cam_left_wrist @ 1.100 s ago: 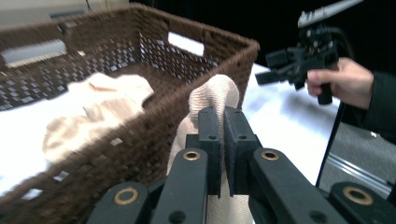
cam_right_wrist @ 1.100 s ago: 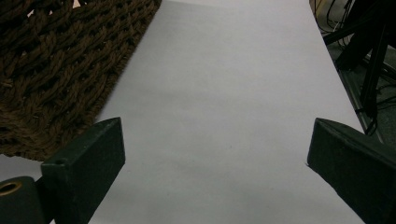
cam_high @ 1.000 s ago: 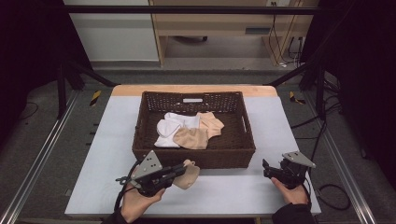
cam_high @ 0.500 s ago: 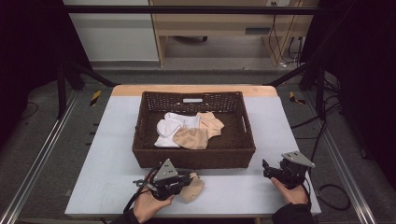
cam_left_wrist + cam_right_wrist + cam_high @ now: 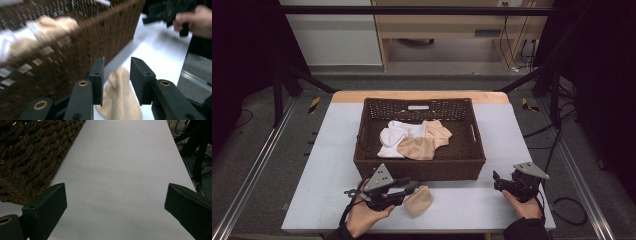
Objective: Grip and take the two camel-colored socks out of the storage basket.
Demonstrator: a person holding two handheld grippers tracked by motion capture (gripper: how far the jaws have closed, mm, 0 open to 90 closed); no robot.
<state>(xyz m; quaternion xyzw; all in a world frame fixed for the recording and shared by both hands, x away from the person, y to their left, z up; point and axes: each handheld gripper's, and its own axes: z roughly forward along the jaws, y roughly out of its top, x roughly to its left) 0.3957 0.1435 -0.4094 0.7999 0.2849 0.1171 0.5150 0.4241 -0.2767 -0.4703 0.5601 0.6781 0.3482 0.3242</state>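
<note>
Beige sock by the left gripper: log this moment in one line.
left gripper: jaws just opened, open | beige sock: between jaws, on table | right gripper: open, empty

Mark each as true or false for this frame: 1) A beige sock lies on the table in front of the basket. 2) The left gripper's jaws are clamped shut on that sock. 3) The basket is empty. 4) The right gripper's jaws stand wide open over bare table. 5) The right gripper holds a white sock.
1) True: the beige sock lies on the table before the basket.
2) False: the left gripper has just been opening; the sock sits between its jaws, unpressed.
3) False: white and beige socks lie inside.
4) True: the right gripper is open.
5) False: it holds nothing.
</note>
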